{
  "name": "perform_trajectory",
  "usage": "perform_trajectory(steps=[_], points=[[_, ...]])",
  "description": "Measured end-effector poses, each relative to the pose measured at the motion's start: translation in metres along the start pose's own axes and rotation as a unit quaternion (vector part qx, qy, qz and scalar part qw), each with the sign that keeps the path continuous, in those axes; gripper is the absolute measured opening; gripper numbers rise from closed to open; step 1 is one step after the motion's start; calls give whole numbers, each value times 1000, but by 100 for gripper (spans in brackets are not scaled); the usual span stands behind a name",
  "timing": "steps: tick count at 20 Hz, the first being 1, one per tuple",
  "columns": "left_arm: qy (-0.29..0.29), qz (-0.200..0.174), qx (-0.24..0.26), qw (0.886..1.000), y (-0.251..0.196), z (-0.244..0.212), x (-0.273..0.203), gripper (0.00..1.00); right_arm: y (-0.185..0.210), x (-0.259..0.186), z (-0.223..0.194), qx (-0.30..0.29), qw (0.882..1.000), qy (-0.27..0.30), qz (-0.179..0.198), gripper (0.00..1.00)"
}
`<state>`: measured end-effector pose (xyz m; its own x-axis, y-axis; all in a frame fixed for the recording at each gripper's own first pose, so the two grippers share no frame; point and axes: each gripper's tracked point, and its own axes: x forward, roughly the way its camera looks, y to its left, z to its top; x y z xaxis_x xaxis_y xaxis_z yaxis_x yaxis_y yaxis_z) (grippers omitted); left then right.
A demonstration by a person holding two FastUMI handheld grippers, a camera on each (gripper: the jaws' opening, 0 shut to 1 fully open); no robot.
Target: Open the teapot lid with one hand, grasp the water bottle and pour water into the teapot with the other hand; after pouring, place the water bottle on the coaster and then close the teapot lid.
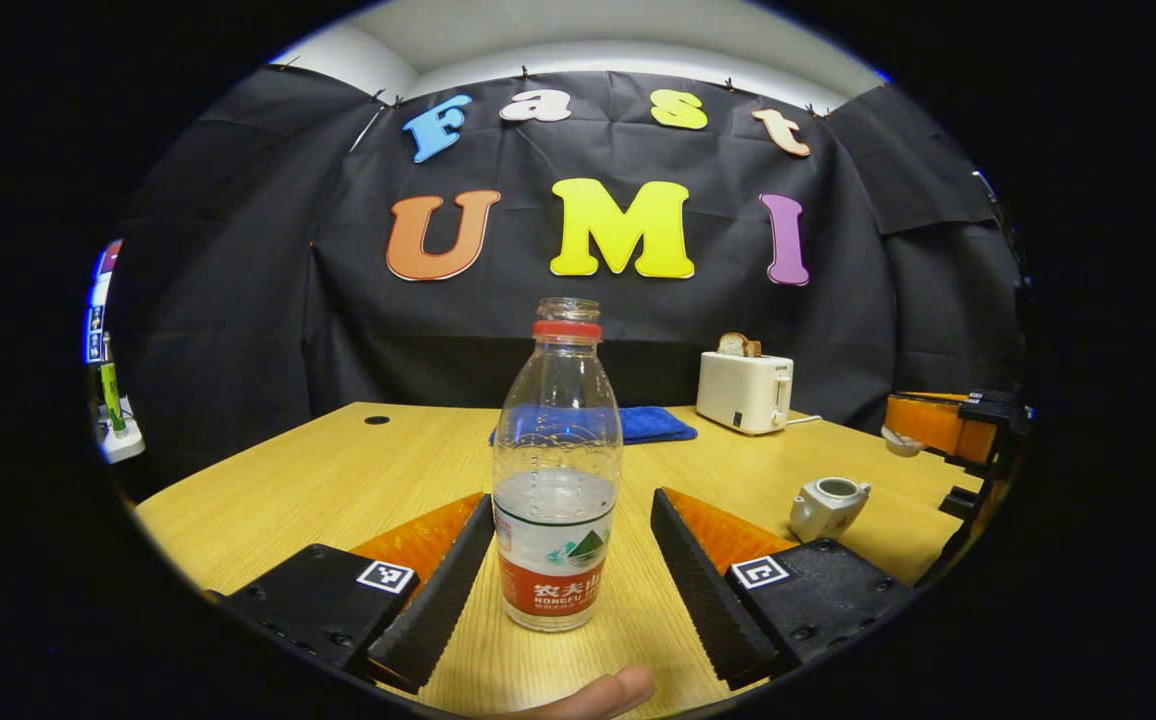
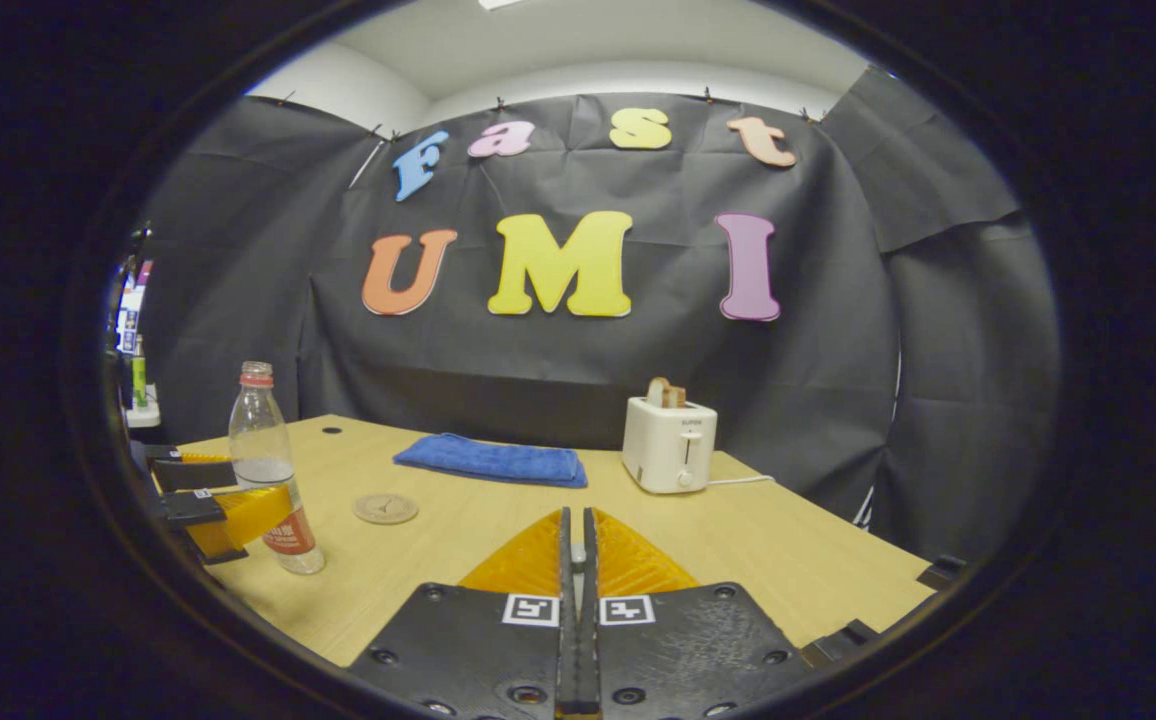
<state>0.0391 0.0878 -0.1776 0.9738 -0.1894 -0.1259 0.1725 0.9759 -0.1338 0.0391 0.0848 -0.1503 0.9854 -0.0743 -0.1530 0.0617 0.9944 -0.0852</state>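
An uncapped clear water bottle (image 1: 558,480), about a third full, stands on the wooden table (image 1: 338,480). My left gripper (image 1: 573,500) is open, one finger on each side of the bottle with a gap on both sides. The white teapot (image 1: 826,506) sits to the right with its top uncovered. Farther right my right gripper (image 1: 948,425) hangs above the table with the white lid (image 1: 901,440) under its fingers. In the right gripper view the right gripper (image 2: 575,515) is shut, a sliver of the white lid (image 2: 575,553) between its fingers. The bottle (image 2: 268,470) and the left gripper (image 2: 213,505) are at the far left.
A round coaster (image 2: 385,508) lies on the table just right of the bottle. A folded blue cloth (image 2: 488,460) and a white toaster (image 2: 668,445) with bread in it stand near the back wall. A person's fingertip (image 1: 608,690) shows at the bottom.
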Motion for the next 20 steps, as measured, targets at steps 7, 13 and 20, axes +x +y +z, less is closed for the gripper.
perform_trajectory(steps=[7,13,20], points=[[-21,-14,-22,999,-2,6,14,89,-26,-4,-9,8,1000,9,-22,0],[-16,-18,5,1000,-4,6,12,80,-40,-9,-8,2,1000,13,-19,0],[-1,8,90,996,-3,29,10,77,-44,-6,-7,-17,1000,19,-3,0]])
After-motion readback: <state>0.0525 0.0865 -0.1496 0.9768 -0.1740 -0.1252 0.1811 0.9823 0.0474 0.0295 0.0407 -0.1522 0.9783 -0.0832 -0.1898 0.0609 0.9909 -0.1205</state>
